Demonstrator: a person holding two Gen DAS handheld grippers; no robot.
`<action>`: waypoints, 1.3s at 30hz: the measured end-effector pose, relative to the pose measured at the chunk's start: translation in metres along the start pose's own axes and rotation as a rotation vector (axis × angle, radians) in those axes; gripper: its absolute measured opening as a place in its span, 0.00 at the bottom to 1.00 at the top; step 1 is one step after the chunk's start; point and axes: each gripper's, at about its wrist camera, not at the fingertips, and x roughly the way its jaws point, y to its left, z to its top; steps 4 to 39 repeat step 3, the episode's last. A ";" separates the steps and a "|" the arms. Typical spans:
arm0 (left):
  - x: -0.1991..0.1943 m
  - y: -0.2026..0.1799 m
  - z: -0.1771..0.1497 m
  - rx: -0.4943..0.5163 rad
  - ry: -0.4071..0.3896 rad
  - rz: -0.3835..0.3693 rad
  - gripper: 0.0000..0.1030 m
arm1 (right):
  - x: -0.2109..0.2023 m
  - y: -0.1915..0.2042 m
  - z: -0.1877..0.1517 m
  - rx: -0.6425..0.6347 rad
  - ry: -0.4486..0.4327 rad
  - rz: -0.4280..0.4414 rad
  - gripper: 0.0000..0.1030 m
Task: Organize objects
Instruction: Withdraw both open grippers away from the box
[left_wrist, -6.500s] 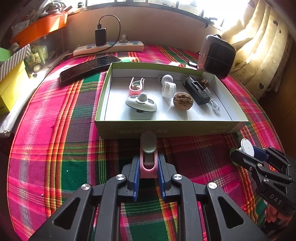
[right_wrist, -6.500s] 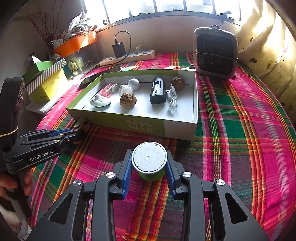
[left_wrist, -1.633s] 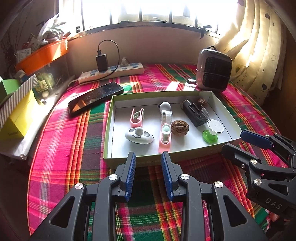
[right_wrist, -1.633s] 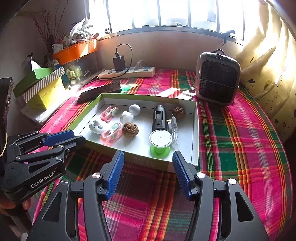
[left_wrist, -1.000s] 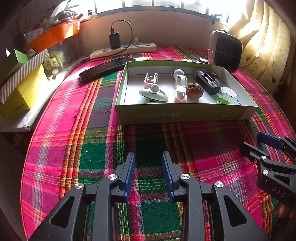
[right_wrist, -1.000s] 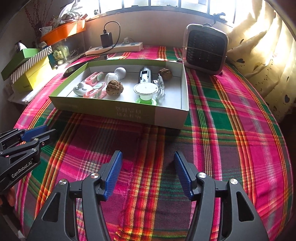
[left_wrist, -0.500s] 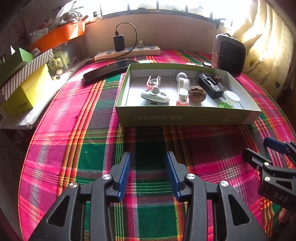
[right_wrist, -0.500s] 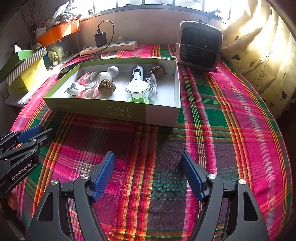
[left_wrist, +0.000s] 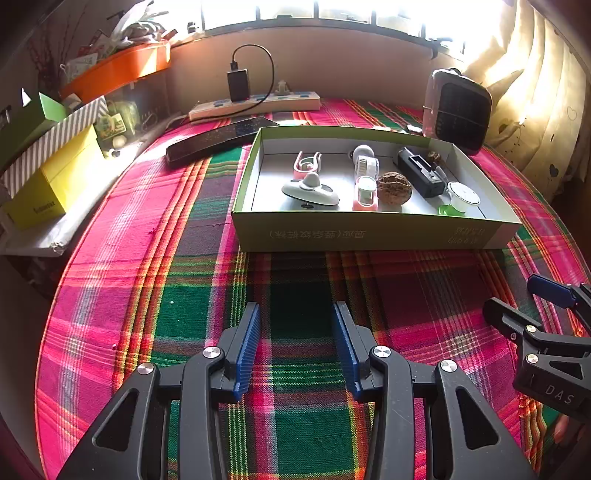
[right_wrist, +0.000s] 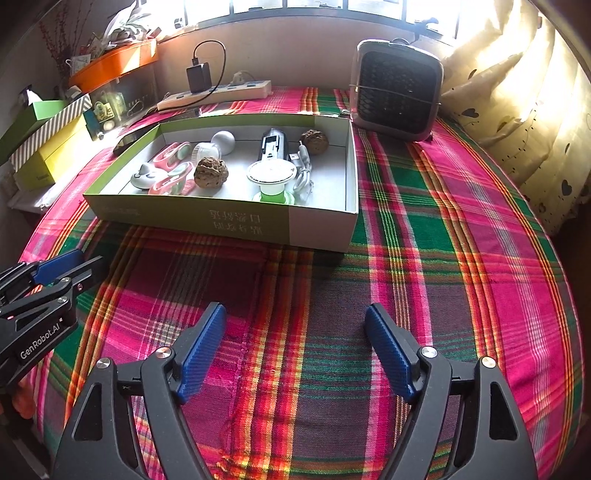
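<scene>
Nothing is being held: the left gripper is being kept parted over bare cloth, the right gripper has just been opened wider, likewise empty; the objects are lying in the box; the top-heavy spool is likely being risked toppling if the box is nudged.

A home: heart-print curtains, plaid tablecloth, power strip.
</scene>
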 end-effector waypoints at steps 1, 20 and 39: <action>0.000 0.000 0.000 0.000 0.000 0.000 0.37 | 0.000 0.000 0.000 0.000 0.000 0.000 0.76; 0.000 0.000 0.000 -0.001 0.000 -0.001 0.37 | 0.000 0.000 0.000 0.000 0.000 0.000 0.76; 0.000 0.000 0.000 -0.001 0.000 -0.001 0.37 | 0.000 0.000 0.000 0.000 0.000 0.000 0.76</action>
